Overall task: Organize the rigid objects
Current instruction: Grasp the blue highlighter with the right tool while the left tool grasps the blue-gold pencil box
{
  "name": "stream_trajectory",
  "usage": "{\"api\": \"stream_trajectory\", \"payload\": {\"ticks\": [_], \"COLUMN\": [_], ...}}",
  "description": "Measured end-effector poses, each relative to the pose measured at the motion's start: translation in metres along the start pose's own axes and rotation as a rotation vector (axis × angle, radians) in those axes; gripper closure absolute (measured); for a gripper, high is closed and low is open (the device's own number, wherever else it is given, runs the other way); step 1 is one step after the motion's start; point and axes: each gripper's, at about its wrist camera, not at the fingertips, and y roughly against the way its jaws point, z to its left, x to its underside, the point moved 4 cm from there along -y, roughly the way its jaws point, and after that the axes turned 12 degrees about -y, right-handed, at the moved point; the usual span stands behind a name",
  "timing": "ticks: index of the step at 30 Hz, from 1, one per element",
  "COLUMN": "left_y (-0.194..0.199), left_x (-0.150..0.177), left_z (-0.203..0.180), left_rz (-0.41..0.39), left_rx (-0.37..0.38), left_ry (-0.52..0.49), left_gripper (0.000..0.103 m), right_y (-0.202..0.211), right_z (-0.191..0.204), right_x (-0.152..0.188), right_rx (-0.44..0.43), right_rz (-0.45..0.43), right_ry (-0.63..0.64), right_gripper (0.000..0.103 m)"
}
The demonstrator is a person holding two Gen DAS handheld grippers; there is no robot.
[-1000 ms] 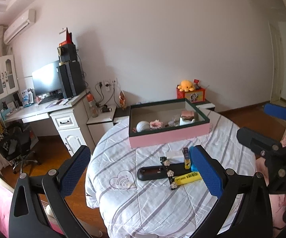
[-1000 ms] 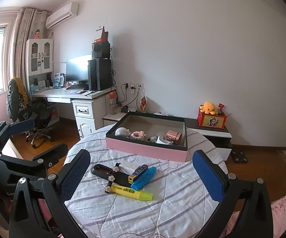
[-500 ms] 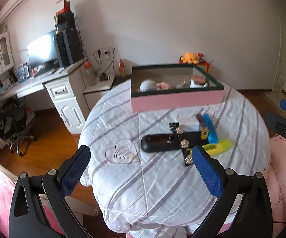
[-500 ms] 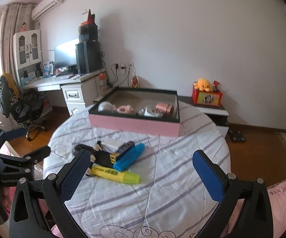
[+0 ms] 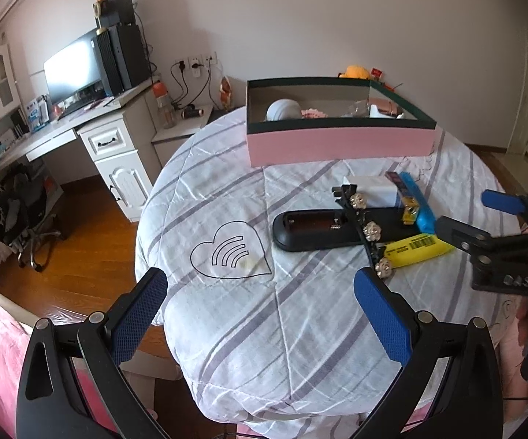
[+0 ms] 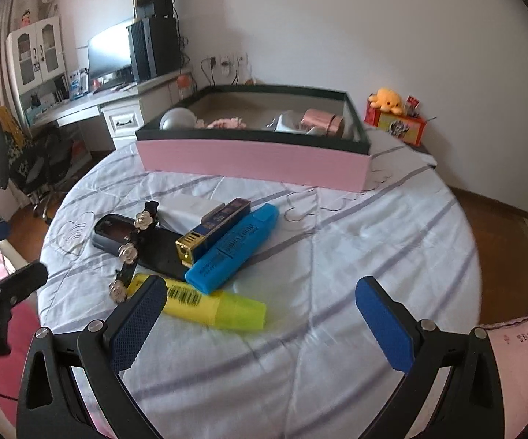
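On the counter (image 6: 355,241), a yellow highlighter (image 6: 212,301), blue highlighter (image 6: 236,245), black remote (image 5: 322,228) and flower hair clip (image 5: 364,228) are piled before the pink box (image 6: 253,157). Left gripper (image 5: 260,314) and right gripper (image 6: 260,323) are held over the cloth, fingers spread apart, nothing gripped.

Glossy plastic highlighter (image 6: 209,301), quilted cloth tablecover (image 6: 337,256)

Even soft daylight, brighter toward monitor (image 6: 108,49) side (glare whitens its screen). Shadows faint under pink box (image 6: 253,161). Strong fisheye bending, dark vignette corners. Slight motion blur right of box.
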Motion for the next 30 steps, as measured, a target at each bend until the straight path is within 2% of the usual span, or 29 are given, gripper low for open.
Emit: {"api": "stream_trajectory", "payload": {"ticks": [5, 10, 16, 17, 18, 20, 22, 23, 28, 30], "left_y": [-0.006, -0.011, -0.017, -0.018, -0.018, -0.019, -0.018, -0.019, -0.022, -0.025], "left_x": [0.001, -0.003, -0.012, -0.014, -0.016, -0.021, -0.027, -0.032, -0.053, -0.060], "left_z": [0.002, 0.002, -0.005, -0.007, -0.009, -0.013, -0.019, -0.024, -0.052, -0.064], "left_rz": [0.014, 0.012, 0.006, 0.005, 0.004, 0.001, -0.011, -0.017, -0.047, -0.042], "left_rx": [-0.004, 0.012, 0.033, 0.035, 0.039, 0.047, 0.063, 0.076, 0.128, 0.153], "left_ry": [-0.006, -0.012, -0.013, -0.015, -0.017, -0.018, -0.021, -0.025, -0.056, -0.064], "left_gripper": [0.000, 0.000, 0.000, 0.000, 0.000, 0.000, 0.000, 0.000, 0.000, 0.000], "right_y": [-0.019, -0.026, -0.034, -0.038, -0.042, -0.047, -0.044, -0.042, -0.036, -0.034], "right_z": [-0.003, -0.036, -0.035, -0.032, -0.029, -0.026, -0.027, -0.028, -0.063, -0.076], "right_x": [-0.001, -0.008, -0.018, -0.018, -0.018, -0.016, -0.016, -0.017, -0.021, -0.021], "right_rx": [0.050, 0.143, 0.080, 0.073, 0.072, 0.060, 0.013, 0.006, 0.056, 0.038], "right_rz": [0.029, 0.028, 0.052, 0.060, 0.076, 0.088, 0.092, 0.089, 0.064, 0.056], "right_ry": [0.024, -0.021, 0.005, 0.026, 0.045, 0.069, 0.079, 0.081, 0.017, -0.024], "right_gripper": [0.000, 0.000, 0.001, 0.007, 0.021, 0.040, 0.056, 0.075, 0.076, 0.076]}}
